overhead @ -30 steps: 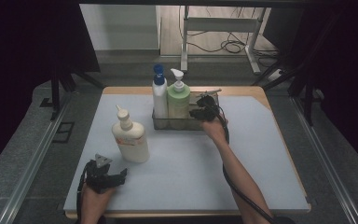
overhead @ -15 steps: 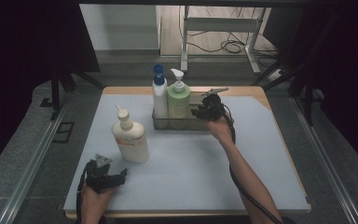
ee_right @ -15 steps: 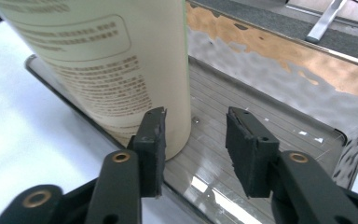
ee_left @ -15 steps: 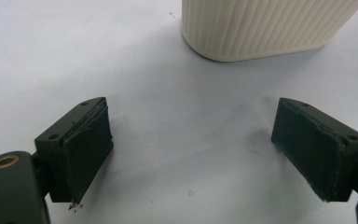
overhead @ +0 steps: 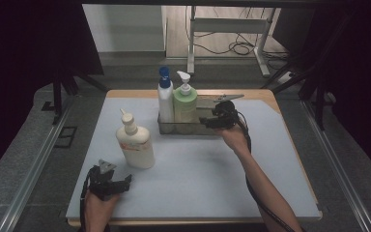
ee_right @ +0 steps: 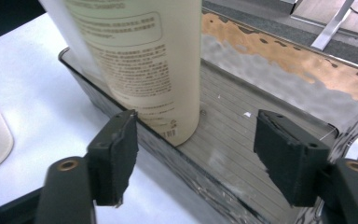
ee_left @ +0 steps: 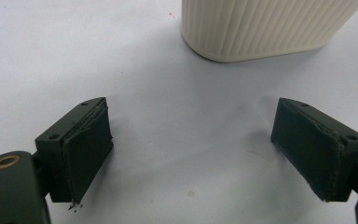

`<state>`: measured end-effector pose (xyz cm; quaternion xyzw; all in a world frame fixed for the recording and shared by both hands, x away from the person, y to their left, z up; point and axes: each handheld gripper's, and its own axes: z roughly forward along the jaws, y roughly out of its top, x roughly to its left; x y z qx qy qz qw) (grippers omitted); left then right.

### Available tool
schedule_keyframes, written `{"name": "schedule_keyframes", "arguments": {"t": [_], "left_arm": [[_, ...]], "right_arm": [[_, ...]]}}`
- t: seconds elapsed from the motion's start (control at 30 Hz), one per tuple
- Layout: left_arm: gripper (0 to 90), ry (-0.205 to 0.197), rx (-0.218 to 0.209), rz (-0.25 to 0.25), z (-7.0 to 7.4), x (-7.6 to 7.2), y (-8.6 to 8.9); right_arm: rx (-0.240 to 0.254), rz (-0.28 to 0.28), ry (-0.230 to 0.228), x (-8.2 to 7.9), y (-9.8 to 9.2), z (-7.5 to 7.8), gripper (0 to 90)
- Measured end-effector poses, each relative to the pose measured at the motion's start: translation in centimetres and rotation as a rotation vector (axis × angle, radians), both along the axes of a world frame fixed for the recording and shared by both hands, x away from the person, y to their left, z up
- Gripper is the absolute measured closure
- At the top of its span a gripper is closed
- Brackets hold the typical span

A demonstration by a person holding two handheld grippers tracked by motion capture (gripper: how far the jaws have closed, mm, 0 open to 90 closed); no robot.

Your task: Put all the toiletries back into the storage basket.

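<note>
here, small print in a framed panel is seen on the green bottle (ee_right: 140,60), too fine to be read. the bottle is stood in the tray (ee_right: 261,140) beside a blue-capped bottle (overhead: 164,99). the right gripper (ee_right: 193,154) has just been opening; nothing is held between its jaws. the left gripper (ee_left: 191,154) is spread wide near the cream bottle (ee_left: 265,25).
</note>
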<state>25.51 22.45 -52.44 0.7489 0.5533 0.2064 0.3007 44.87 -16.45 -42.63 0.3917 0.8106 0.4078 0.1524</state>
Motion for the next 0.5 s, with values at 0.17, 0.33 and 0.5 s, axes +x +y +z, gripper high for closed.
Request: {"name": "schedule_keyframes", "arguments": {"t": [0.17,0.33,0.5], "left_arm": [[12.0,0.001,0.000,0.002,0.0,0.0,0.0],[12.2,0.002,-0.001,0.005,0.0,0.0,0.0],[13.0,0.002,-0.004,0.013,0.1,0.0,0.0]], "right_arm": [[-0.017,0.009,-0.014,-1.0,-0.4,0.4,26.9],[-0.027,0.026,-0.021,-2.0,-1.1,0.6,23.1],[-0.033,0.041,-0.025,-3.2,-1.8,0.7,20.2]]}}
